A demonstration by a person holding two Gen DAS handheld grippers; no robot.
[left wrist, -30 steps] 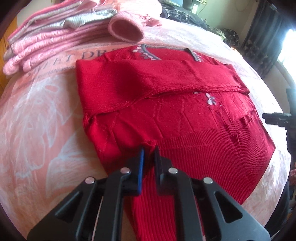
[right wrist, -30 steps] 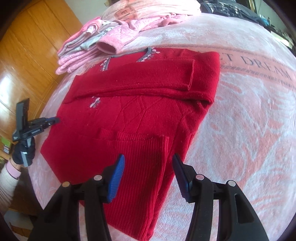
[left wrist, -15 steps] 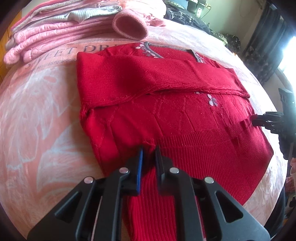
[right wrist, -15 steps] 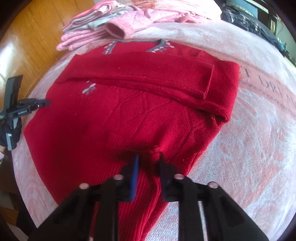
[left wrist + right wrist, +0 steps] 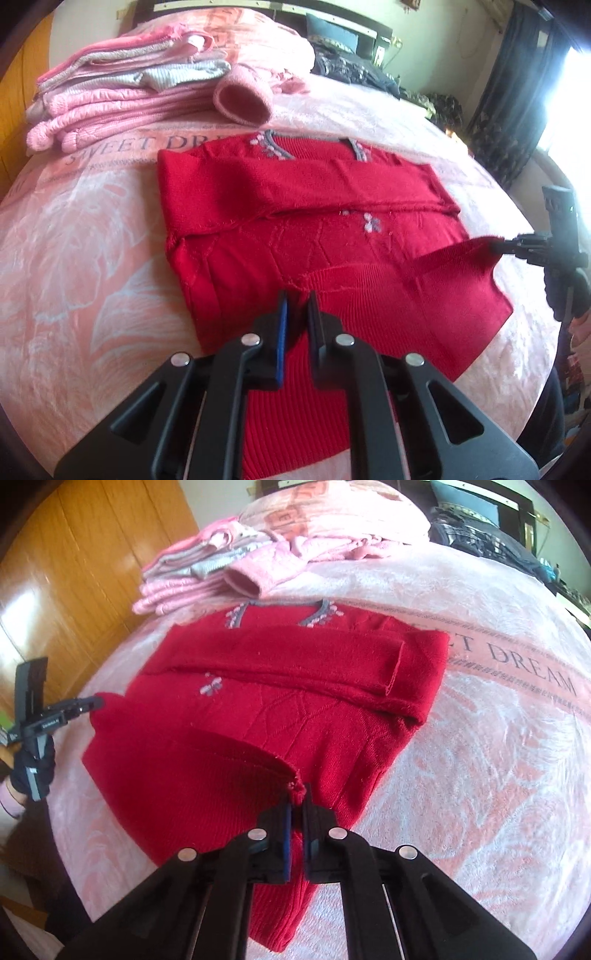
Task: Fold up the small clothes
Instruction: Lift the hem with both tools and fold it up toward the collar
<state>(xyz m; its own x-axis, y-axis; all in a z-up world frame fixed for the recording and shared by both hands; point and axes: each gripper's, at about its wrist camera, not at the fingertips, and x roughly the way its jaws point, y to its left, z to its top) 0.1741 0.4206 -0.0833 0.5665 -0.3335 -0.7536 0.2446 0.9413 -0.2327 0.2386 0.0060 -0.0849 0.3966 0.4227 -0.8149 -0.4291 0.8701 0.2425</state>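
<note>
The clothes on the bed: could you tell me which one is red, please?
The red sweater, lying flat nearest the cameras with sleeves folded across it, both grippers pinching its hem. The folded stack behind it is pink and grey.

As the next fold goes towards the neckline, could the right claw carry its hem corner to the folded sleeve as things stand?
Probably yes: the right claw grips the red sweater, and nothing lies over the folded sleeve.

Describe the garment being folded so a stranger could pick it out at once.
On the pink bed blanket, in front of the stack of folded pink clothes, lies a red knit sweater. It is the only red piece, with grey neckline trim, small pale flowers and both sleeves folded across its chest.
</note>
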